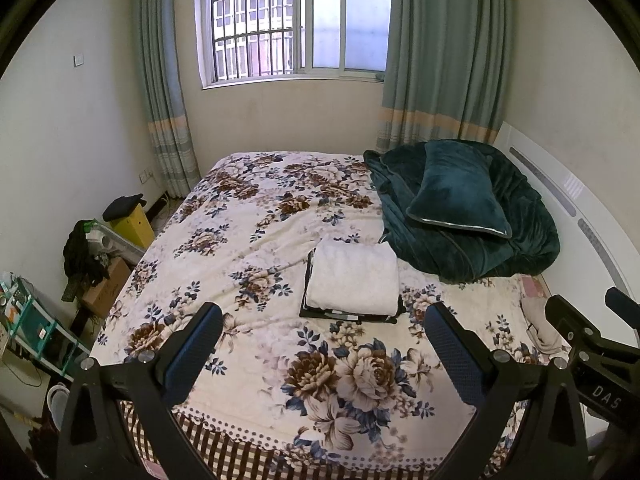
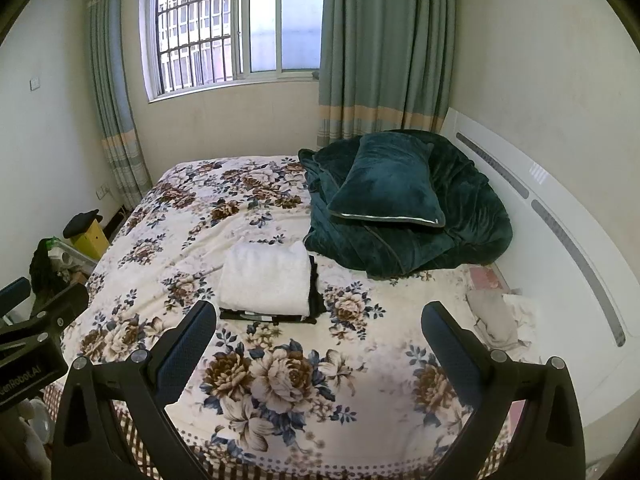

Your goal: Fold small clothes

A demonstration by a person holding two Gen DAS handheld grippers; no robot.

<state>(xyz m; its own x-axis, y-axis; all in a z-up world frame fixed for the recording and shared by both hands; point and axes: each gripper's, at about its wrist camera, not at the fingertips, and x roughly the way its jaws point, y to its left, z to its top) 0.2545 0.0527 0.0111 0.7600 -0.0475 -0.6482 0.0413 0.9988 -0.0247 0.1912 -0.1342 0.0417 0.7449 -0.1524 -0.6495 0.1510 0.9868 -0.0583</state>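
Note:
A folded white garment [image 1: 354, 276] lies on top of a folded black garment [image 1: 344, 315] in a small stack in the middle of the floral bed cover [image 1: 248, 248]. The stack also shows in the right wrist view, white piece [image 2: 266, 278] over black piece [image 2: 268, 316]. A crumpled beige and white cloth [image 2: 500, 316] lies near the headboard; it also shows in the left wrist view [image 1: 544, 326]. My left gripper [image 1: 324, 320] is open and empty, above the bed's near edge, short of the stack. My right gripper [image 2: 320, 318] is open and empty, beside it to the right.
A dark green blanket [image 2: 460, 232] with a green pillow [image 2: 390, 184] is heaped at the far right of the bed. A white headboard [image 2: 560, 216] runs along the right. Boxes, a yellow stool [image 1: 134, 226] and a shelf [image 1: 32, 332] stand on the floor left of the bed.

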